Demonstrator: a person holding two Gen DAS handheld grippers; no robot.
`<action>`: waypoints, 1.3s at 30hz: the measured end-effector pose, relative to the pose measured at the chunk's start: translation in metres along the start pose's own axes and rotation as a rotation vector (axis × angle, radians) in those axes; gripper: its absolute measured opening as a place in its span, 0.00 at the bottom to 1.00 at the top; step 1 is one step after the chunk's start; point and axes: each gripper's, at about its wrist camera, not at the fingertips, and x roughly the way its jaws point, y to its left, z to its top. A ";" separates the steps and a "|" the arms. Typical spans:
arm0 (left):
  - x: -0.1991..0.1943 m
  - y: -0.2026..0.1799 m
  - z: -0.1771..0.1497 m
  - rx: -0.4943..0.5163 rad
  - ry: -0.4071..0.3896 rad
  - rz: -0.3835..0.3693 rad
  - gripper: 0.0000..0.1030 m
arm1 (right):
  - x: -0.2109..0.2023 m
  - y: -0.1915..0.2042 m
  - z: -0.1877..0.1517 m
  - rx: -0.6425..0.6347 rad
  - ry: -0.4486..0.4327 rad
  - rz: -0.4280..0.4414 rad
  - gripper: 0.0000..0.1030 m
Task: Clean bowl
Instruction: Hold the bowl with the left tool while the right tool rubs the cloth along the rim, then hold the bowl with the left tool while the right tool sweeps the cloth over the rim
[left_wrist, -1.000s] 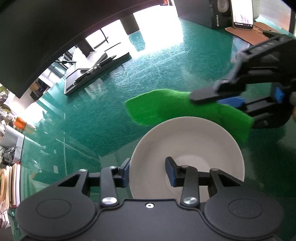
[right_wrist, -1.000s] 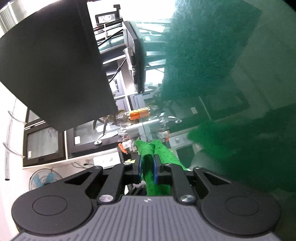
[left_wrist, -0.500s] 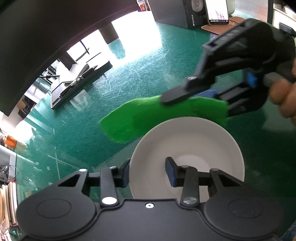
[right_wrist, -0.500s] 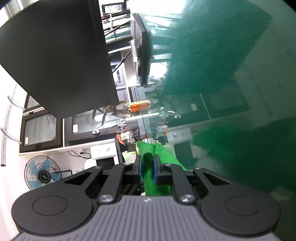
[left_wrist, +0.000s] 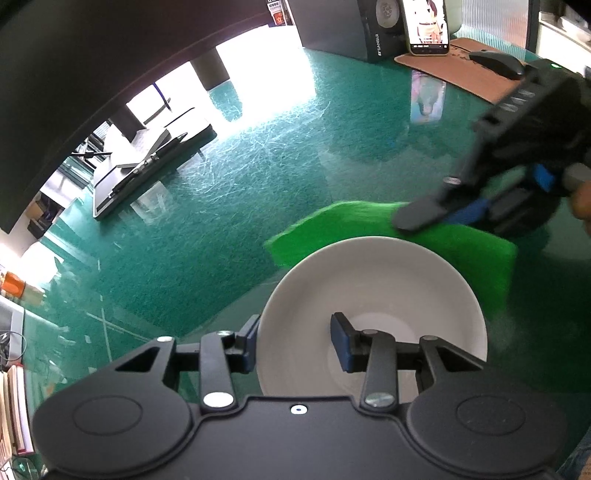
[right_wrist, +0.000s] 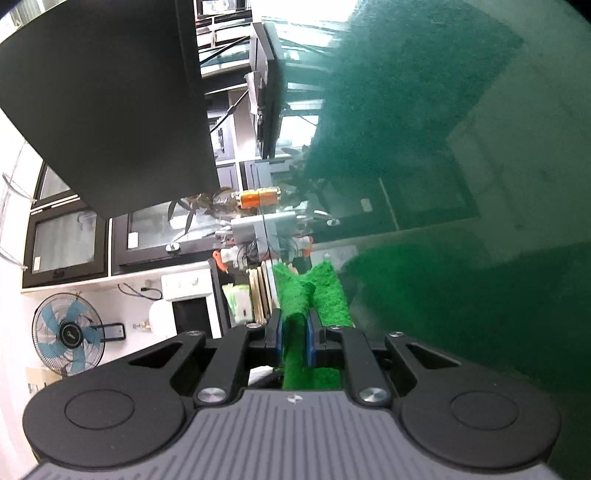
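Observation:
A white bowl (left_wrist: 373, 280) sits in the lower middle of the left wrist view. My left gripper (left_wrist: 295, 341) is shut on its near-left wall, one blue pad outside the rim and one inside. A bright green cloth (left_wrist: 340, 225) lies draped just past the bowl's far rim, touching it. My right gripper (left_wrist: 424, 218) comes in from the right, shut on that cloth, with a hand partly visible behind it. In the right wrist view the right gripper (right_wrist: 294, 339) pinches a fold of the green cloth (right_wrist: 295, 291) between its blue pads; the bowl is out of that view.
The green glass tabletop (left_wrist: 221, 221) carries a black clipboard-like stand (left_wrist: 147, 162) at far left. At the back stand a speaker (left_wrist: 343, 26), a lit phone (left_wrist: 426, 26), and a mouse (left_wrist: 495, 62) on a brown mat (left_wrist: 454, 70). A dark monitor (left_wrist: 74, 74) overhangs the left.
The right gripper swung the green cloth left along the bowl's far rim, then back to the right. The left gripper kept its hold on the bowl and tilted slightly.

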 end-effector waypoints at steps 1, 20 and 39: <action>0.000 0.000 0.000 -0.001 0.002 0.001 0.37 | 0.007 0.002 0.003 -0.003 0.000 0.007 0.13; 0.001 -0.003 0.001 0.009 0.007 -0.008 0.38 | 0.007 0.000 0.011 -0.012 0.050 0.019 0.13; 0.000 -0.005 0.001 0.021 -0.009 -0.026 0.39 | 0.001 0.007 0.015 -0.045 0.091 0.003 0.13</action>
